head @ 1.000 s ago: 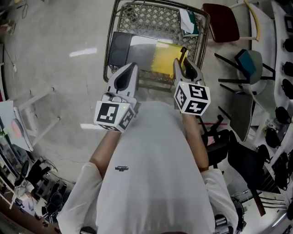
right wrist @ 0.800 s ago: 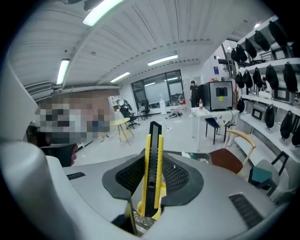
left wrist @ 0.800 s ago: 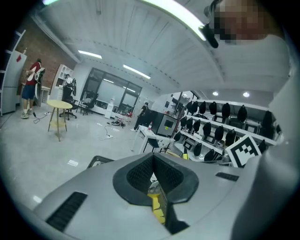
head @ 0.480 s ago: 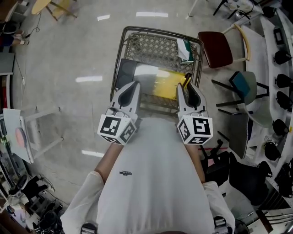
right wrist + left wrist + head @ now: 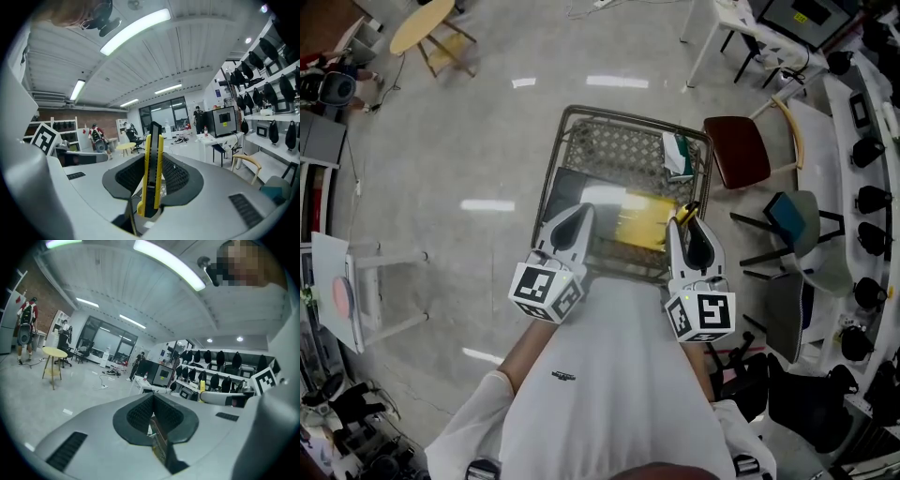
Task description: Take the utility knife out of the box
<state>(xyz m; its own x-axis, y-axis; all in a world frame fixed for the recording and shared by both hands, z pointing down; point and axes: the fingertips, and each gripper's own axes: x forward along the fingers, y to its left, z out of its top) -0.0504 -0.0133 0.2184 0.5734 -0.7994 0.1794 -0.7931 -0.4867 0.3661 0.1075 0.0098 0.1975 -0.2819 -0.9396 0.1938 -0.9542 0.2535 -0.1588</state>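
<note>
Yellow plastic utility knife (image 5: 152,171) with a black centre strip stands pinched between the right gripper (image 5: 684,225) jaws. Beside it, the left gripper (image 5: 152,398) has jaws pressed together, empty. Wire-mesh metal basket (image 5: 609,150) lies below both.

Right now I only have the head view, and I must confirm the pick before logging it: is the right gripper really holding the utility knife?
Observer: Yes. Its own view shows the right gripper shut on the yellow utility knife, which stands upright between the jaws.
Operator: Is a blade sticking out?
Observer: No metal blade shows there; the knife's far end is black.
Operator: And the left gripper?
Observer: In its own view, the left gripper has its jaws together with nothing between them.
</note>
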